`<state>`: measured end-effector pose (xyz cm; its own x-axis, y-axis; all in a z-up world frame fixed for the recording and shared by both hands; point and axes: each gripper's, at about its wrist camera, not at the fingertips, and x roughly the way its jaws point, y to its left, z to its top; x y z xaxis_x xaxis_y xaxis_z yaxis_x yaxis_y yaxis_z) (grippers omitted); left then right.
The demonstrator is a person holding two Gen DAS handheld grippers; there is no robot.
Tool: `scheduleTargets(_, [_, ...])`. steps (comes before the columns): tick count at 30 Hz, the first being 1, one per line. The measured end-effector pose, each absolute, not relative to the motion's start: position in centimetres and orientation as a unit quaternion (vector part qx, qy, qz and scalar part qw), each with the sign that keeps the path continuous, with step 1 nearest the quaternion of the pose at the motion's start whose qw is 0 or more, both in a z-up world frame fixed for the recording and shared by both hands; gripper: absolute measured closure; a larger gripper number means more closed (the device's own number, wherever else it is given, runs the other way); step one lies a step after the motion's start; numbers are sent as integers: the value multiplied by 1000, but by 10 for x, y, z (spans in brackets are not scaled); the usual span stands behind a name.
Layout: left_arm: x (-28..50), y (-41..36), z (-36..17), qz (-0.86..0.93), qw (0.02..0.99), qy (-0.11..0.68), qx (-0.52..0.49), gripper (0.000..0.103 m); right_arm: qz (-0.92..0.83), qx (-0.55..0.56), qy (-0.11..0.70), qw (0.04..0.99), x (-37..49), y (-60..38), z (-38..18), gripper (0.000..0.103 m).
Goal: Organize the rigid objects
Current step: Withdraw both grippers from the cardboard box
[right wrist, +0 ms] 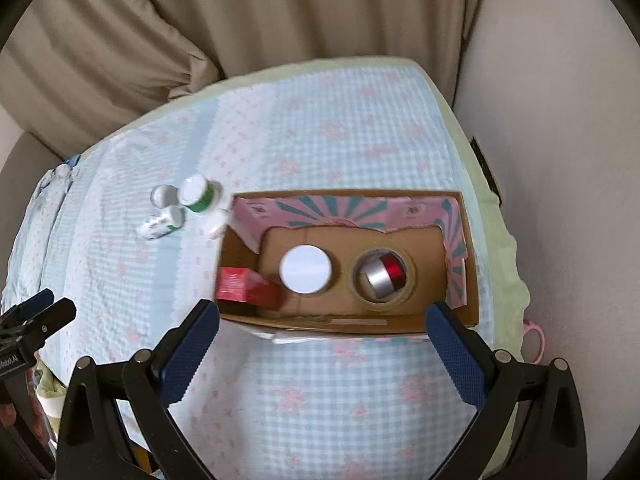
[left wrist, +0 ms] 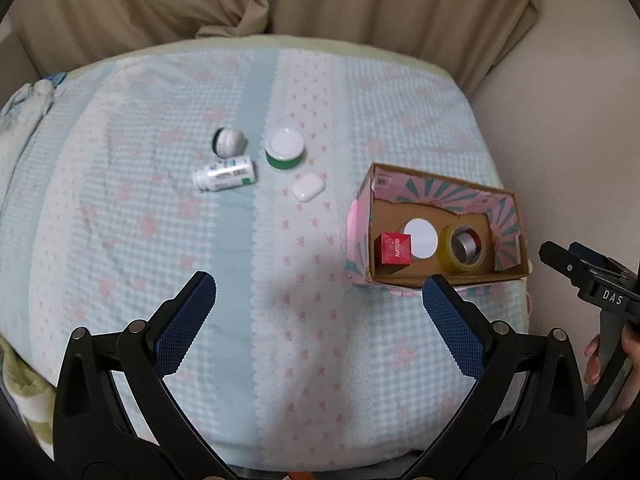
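Hovering above the bed, both grippers hang with nothing between the fingers: the left gripper (left wrist: 319, 312) spread wide, the right gripper (right wrist: 323, 342) just as wide over the near wall of the cardboard box (right wrist: 460, 200). Inside that box, right ahead of the right gripper, sit a red carton (right wrist: 240, 286), a white-lidded jar (right wrist: 306, 269) and a tape roll (right wrist: 404, 292) with a silver-and-red cylinder (right wrist: 384, 276) standing in its hole.

Four pieces wait loose on the blanket (left wrist: 160, 240), well ahead of the left gripper and a touch left of its centre line: a white bottle (left wrist: 224, 175) lying on its side, a round white ball-like thing (left wrist: 229, 142) beyond it, a green-banded tub (left wrist: 284, 148) upright, and a small white case (left wrist: 308, 187) nearest the box.

The case looks light, hard and glossy, so likely slippery; I'd pinch it across its short sides. The bottle may roll on the soft quilt, so squeeze across its barrel. The tub looks widest; take it across the lid rim.
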<state>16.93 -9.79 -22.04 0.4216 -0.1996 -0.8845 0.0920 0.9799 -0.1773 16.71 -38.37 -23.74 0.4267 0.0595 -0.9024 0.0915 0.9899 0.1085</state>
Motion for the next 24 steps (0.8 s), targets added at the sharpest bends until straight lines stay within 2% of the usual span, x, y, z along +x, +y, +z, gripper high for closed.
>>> scheduleTargets(11, [150,-15,-173,-109,869,482,-41,0,-6,43,493,869,145,-295,-184,0])
scheduleTargets(19, [158,28,-170,-148,867,475,21,0,-17,47,482,874,142,-237,-172,0])
scheduleTargets(24, [170,63,-174,-163,864,477,16,0,-30,48,487,872,150,-202,-173,0])
